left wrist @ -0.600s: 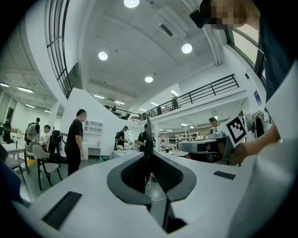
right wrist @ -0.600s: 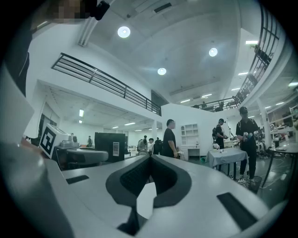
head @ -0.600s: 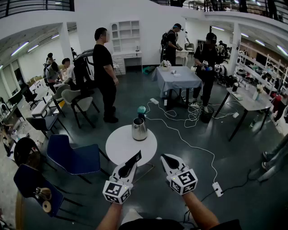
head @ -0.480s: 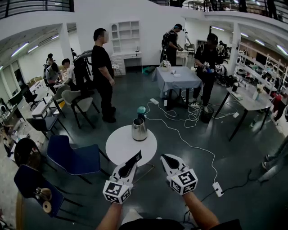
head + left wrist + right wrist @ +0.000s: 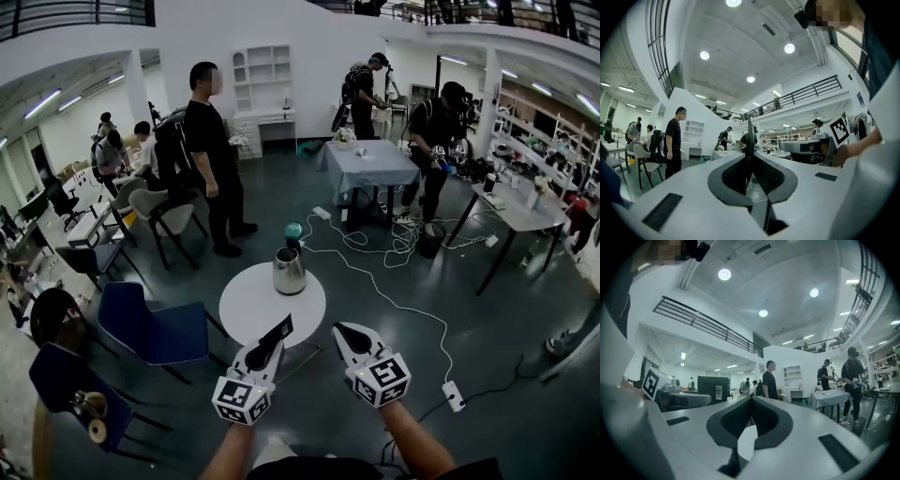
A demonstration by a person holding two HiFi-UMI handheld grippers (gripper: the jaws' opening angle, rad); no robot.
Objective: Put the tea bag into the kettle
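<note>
Left tongs (image 5: 270, 345) pinch a flat dark tea bag (image 5: 277, 331); right tongs (image 5: 343, 330) are closed, empty. Only the head view shows the kettle (image 5: 289, 270), beyond both

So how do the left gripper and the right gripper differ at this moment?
The left gripper pinches what looks like the tea bag, flat and dark; the right gripper is shut on nothing. The tea bag sticks out past the left gripper's tips, while the right gripper's tips end bare. Both point level toward the kettle on the round table.
</note>
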